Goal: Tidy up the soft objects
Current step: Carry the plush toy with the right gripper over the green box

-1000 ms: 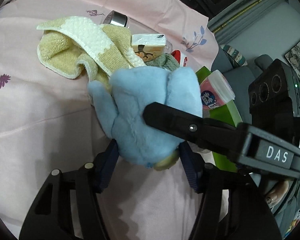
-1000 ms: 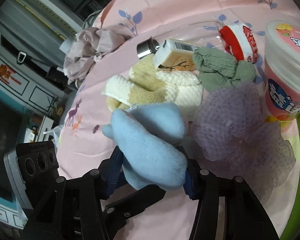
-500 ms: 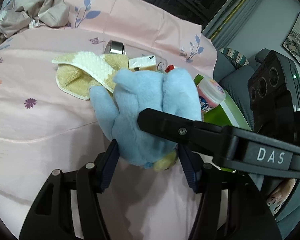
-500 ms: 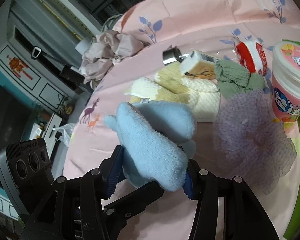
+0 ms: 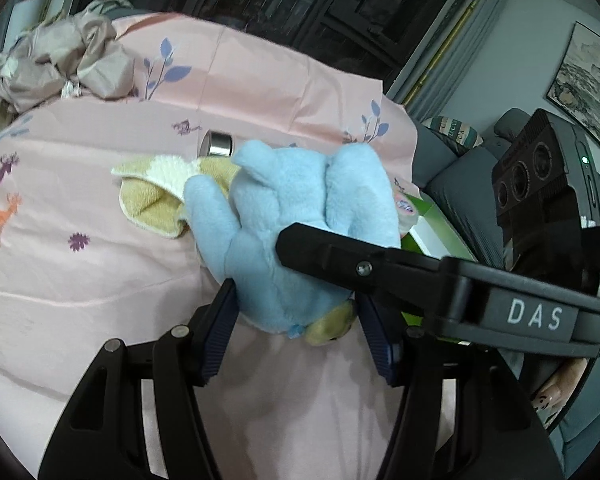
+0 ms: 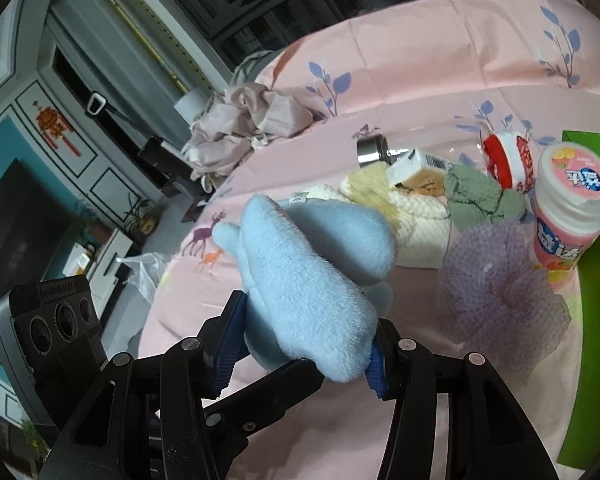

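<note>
Both grippers are clamped on the same blue plush toy (image 5: 292,216): the left gripper (image 5: 296,320) pinches its lower end between its ribbed pads, and the right gripper (image 6: 304,336) pinches it from the other side, with one of its black fingers lying across the toy in the left wrist view. Compared with a second ago the toy sits higher over the pink sheet (image 5: 80,280); more of the room and dark windows now show above the bed, and the yellow-and-white towel (image 5: 156,196) and the rest of the pile look lower and farther off. So the toy has been lifted clear of the pile with both grips unchanged. Left on the sheet: green cloth (image 6: 480,200), purple mesh puff (image 6: 500,292), small carton (image 6: 416,168), metal cap (image 6: 372,150), red-and-white pack (image 6: 508,154), pink-label jar (image 6: 568,216) next to a green box (image 6: 596,280). My read: pickup done, toy is mid-carry; destination not visible, maybe the green box. Other soft items not yet sorted.
</note>
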Action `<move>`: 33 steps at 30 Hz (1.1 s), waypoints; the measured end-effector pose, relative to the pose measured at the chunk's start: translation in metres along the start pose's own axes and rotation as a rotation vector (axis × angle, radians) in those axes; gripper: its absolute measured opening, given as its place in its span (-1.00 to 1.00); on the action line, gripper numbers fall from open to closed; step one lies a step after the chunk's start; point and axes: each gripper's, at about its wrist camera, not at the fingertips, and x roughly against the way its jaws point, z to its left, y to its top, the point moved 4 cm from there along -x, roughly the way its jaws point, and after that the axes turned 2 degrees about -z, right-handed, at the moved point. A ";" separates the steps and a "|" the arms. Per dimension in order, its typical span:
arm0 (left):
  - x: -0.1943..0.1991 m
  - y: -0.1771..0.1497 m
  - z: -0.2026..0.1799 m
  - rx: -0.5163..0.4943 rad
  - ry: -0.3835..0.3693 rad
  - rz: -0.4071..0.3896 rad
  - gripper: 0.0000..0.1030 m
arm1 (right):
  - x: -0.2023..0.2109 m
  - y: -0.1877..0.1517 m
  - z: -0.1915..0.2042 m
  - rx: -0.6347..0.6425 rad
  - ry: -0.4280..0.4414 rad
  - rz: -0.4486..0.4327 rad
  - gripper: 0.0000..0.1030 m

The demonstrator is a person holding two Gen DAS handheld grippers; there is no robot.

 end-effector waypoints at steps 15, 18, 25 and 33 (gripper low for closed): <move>0.002 0.024 -0.065 -0.124 -0.022 -0.039 0.14 | 0.066 0.018 -0.024 -0.046 0.028 -0.104 0.05; -0.001 0.027 -0.080 -0.155 -0.017 -0.042 0.14 | 0.078 0.020 -0.032 -0.066 0.035 -0.127 0.05; -0.010 0.037 -0.115 -0.206 -0.061 -0.038 0.13 | 0.112 0.025 -0.052 -0.086 0.029 -0.198 0.05; -0.034 0.039 -0.157 -0.256 -0.115 -0.008 0.13 | 0.152 0.023 -0.087 -0.127 -0.027 -0.291 0.05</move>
